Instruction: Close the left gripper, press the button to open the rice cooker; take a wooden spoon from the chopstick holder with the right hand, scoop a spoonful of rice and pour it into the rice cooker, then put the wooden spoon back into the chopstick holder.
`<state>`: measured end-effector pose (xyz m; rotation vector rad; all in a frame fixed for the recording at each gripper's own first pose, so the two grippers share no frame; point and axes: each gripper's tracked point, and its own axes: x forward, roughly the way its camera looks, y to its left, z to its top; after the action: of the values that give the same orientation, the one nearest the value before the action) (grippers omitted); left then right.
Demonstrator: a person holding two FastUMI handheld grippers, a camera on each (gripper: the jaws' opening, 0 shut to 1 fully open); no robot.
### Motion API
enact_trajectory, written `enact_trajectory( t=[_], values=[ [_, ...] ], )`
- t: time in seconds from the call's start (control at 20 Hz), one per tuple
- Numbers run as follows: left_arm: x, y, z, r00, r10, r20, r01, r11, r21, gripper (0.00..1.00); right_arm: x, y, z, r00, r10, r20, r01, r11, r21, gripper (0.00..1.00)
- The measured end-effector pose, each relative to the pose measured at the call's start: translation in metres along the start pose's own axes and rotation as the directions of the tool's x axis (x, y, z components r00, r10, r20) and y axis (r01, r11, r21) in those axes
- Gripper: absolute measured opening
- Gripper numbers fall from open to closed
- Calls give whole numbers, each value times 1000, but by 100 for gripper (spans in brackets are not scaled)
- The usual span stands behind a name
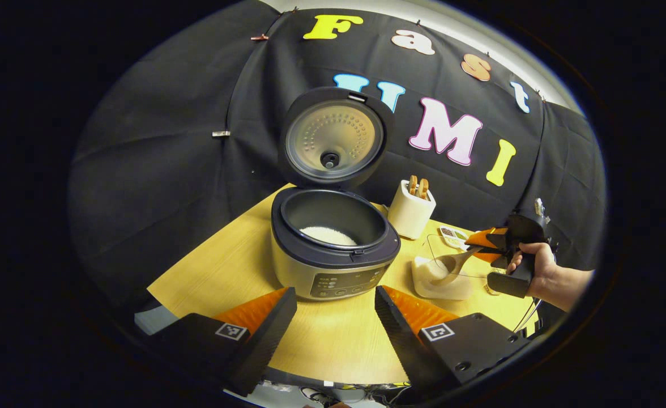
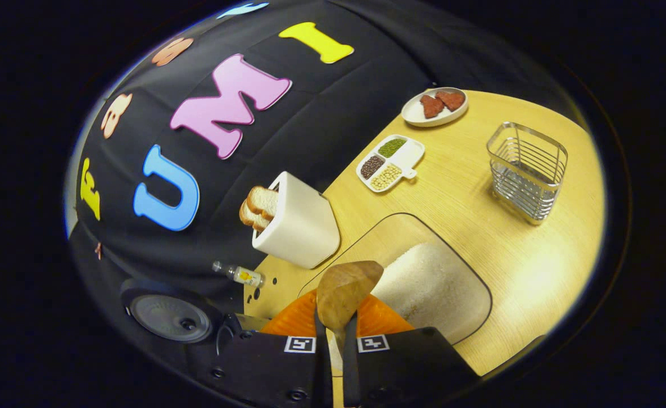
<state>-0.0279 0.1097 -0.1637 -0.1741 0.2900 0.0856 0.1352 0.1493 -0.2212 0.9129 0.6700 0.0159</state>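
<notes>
So the rice cooker [image 1: 333,249] sits on the table [image 1: 333,334] with its lid [image 1: 333,139] swung up, and there's a patch of white rice already in the pot. Button step looks done to me.

The right hand-held gripper [image 2: 336,331] has its fingers pinched tight on the handle of the wooden spoon [image 2: 347,292], bowl pointing forward. In the left gripper view the spoon bowl is dipped in the clear rice container [image 1: 440,277], right at the white heap, so I'd say this is the scoop. The hand [image 1: 528,269] holds that gripper from the side, low, angled down toward the rice, which makes sense for digging in.

The left hand-held gripper [image 1: 336,317] hangs back in front of the cooker, fingers spread wide, holding nothing, probably just keeping out of the way.

The wire chopstick holder [image 2: 528,170] stands well apart on the far side of the table, upright, ready for the spoon's return. The white toaster [image 2: 299,229] with bread slices sits between the cooker and the rice.
</notes>
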Motion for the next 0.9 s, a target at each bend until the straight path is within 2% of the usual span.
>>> enact_trajectory(
  t=[0.2,0.35,0.7,0.9],
  values=[
    [-2,5,7,1000,-11,13,11,1000,23,96,-10,-24,19,999,-37,27,32,984,174,12],
    [-6,11,8,1000,-9,16,8,999,39,96,-22,-27,37,997,-38,69,21,972,233,12],
    [-12,13,6,999,-30,20,29,999,34,96,-46,-1,66,993,10,118,-49,944,326,12],
    [-12,12,14,998,-40,45,38,998,42,96,-53,35,70,991,72,109,-108,920,376,12]
  ],
)
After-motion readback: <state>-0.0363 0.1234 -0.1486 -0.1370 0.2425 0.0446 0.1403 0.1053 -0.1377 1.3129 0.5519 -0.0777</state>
